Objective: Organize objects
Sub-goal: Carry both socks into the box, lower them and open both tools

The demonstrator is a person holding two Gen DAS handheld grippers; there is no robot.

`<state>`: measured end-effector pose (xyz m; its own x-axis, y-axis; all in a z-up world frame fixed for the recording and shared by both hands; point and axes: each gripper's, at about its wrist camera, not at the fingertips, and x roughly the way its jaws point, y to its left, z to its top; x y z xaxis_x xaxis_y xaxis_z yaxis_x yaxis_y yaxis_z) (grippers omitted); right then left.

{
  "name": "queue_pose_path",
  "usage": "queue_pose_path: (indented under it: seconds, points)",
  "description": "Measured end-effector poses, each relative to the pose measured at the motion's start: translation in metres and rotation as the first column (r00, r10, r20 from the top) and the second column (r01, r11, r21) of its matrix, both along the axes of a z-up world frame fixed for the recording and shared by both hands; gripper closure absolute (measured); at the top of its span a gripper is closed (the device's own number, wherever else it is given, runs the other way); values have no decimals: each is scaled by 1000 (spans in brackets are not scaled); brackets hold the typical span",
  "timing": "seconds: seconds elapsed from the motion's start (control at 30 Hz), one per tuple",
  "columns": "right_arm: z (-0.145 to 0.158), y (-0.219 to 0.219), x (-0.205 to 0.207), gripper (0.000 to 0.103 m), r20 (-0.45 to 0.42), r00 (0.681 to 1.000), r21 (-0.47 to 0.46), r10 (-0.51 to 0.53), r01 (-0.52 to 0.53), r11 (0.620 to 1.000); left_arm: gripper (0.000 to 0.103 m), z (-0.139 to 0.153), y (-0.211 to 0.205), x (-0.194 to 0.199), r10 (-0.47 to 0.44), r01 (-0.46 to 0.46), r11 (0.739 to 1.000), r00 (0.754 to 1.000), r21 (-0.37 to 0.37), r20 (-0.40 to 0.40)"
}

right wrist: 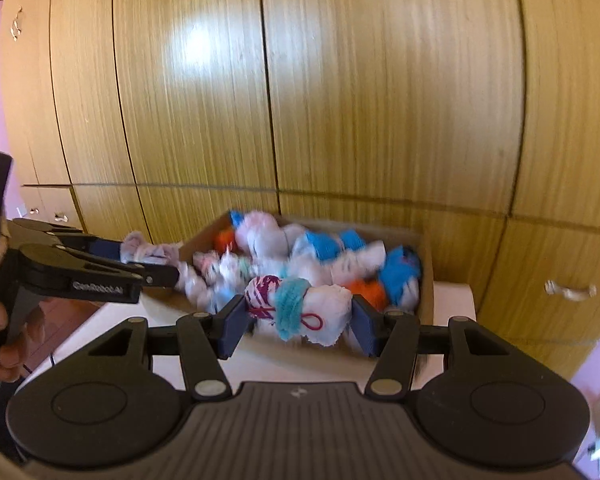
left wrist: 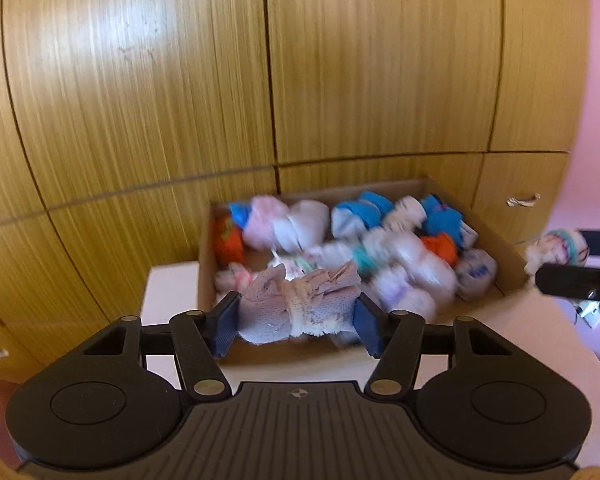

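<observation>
Through the left wrist camera, my left claw (left wrist: 298, 316) is clamped on a lilac sock bundle (left wrist: 298, 306), one blue pad pressed to each end. The bundle hangs at the near rim of the cardboard box (left wrist: 206, 264), which lies straight ahead of the claw on the white bench (left wrist: 168, 288). The box is packed with rolled sock bundles (left wrist: 380, 248), all blurred; the only bare floor I see in it is a small patch ahead and left of the claw. Bench shows to the left of the box and in front of its near rim. Beyond the box stands the wooden wardrobe (left wrist: 180, 80), close behind its far wall. Off to the right, past the box's right wall, my right claw (left wrist: 556, 258) carries its own bundle.

Through the right wrist camera, my right claw (right wrist: 300, 314) is closed on a white bundle with a teal band (right wrist: 300, 308), held over the near right corner of the box (right wrist: 428, 276). To the left, my left claw (right wrist: 148, 260) grips the lilac bundle (right wrist: 148, 250) at the box's left edge. A strip of bench (right wrist: 456, 296) lies beyond the claw on the right.
</observation>
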<state>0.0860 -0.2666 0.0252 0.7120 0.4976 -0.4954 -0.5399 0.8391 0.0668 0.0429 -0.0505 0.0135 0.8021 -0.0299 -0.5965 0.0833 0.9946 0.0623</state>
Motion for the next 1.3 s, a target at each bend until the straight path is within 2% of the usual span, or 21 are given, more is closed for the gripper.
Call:
queue_pose_path:
  seconds: [0.2,0.37,0.63,0.83,1.2,1.3]
  points:
    - [26,21,33,51,19,999,-36,51,-50,998,38,11,4,32,-38,38,999,999,25,8]
    - [30,40,59,51,-6,995,-65,96,-96,993,37,8,8,52,-76,76,996,997,37,-9]
    - [2,74,92,51,-91,986,-162,138,-151,975,37,-20,17,74,-124,129,990,989,60,-80]
    - [-24,91,104,51,-158,973,-209,166,-197,958,37,-37,30,80,-124,129,991,985,37,-123]
    - [-47,126,109,51,-188,950,-319,250,-300,899,36,-54,44,92,-116,119,993,981,13,-154]
    - [-50,129,114,50,-203,948,-308,247,-301,903,36,-56,41,92,-108,113,993,981,23,-160]
